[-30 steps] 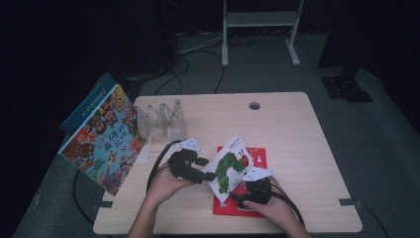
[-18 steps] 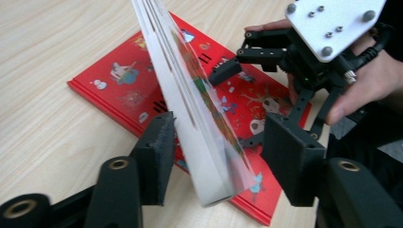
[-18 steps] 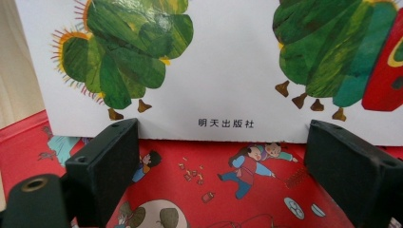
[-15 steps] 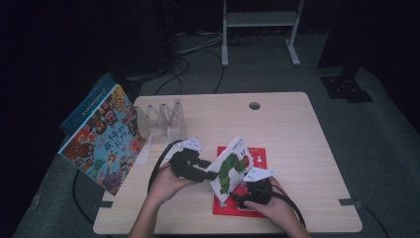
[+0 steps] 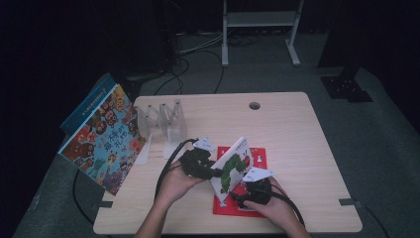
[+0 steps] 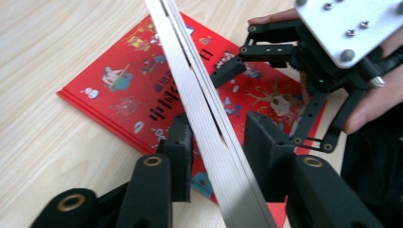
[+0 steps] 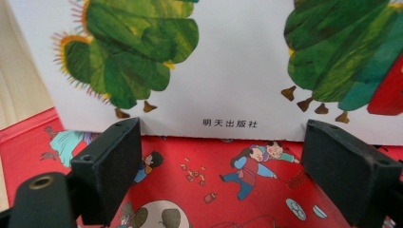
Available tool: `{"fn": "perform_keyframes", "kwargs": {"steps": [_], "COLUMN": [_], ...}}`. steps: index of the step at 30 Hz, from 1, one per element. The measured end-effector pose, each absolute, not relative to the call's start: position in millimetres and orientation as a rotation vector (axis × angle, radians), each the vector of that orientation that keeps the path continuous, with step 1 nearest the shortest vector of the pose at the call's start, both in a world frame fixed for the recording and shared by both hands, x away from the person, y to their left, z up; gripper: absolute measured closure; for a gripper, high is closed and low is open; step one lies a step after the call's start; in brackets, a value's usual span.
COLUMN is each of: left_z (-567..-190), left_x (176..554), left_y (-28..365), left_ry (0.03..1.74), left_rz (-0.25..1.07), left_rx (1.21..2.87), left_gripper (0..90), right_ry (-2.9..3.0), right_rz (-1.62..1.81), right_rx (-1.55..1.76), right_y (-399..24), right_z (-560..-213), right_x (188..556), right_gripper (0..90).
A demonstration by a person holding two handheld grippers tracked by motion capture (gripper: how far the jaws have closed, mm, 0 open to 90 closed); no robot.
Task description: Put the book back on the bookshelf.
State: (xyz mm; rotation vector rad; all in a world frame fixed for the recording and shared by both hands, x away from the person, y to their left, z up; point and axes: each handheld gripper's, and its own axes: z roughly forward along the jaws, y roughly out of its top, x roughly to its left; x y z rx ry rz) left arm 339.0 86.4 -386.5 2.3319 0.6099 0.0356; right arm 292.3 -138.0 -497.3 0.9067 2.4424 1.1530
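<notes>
A white book with a green caterpillar (image 5: 233, 166) stands tilted on its lower edge on a red picture book (image 5: 250, 158) that lies flat on the table. My left gripper (image 5: 215, 173) straddles the white book's page edge (image 6: 190, 71). Its jaws have just been closing, and a thin gap remains at the pads (image 6: 263, 152), so it is open. My right gripper (image 5: 242, 198) faces the white cover's bottom edge (image 7: 228, 71) over the red book (image 7: 214, 190). Its jaws have just closed slightly but stand open with nothing clamped.
A clear acrylic book stand (image 5: 163, 121) sits at the back left of the wooden table (image 5: 307, 139). A large colourful book (image 5: 101, 144) leans off the table's left edge. A cable hole (image 5: 254, 105) is at the back centre. Cables trail from both grippers.
My left gripper has edged slightly right, closer onto the white book's edge. The right hand and both books stay where they were.
</notes>
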Motion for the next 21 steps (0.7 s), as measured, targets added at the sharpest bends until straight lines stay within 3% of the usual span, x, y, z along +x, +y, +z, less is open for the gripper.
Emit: {"fn": "perform_keyframes", "kwargs": {"steps": [8, 13, 21], "left_z": [-377, -375, -375], "left_x": [343, 345, 349], "left_y": [86, 85, 81], "left_ry": [0.577, 0.570, 0.560], "left_rz": [0.070, 0.060, 0.040], "left_rx": [2.376, 2.405, 2.423], "left_gripper": [74.6, 74.7, 71.5], "right_ry": [2.444, 2.423, 2.290], "right_rz": [1.160, 1.150, 1.113], "right_rx": [0.900, 0.917, 1.049], "right_y": [-139, -150, -200], "right_z": [-497, -494, -482], "right_x": [293, 297, 316], "right_gripper": [15.8, 25.5, 28.2]}}
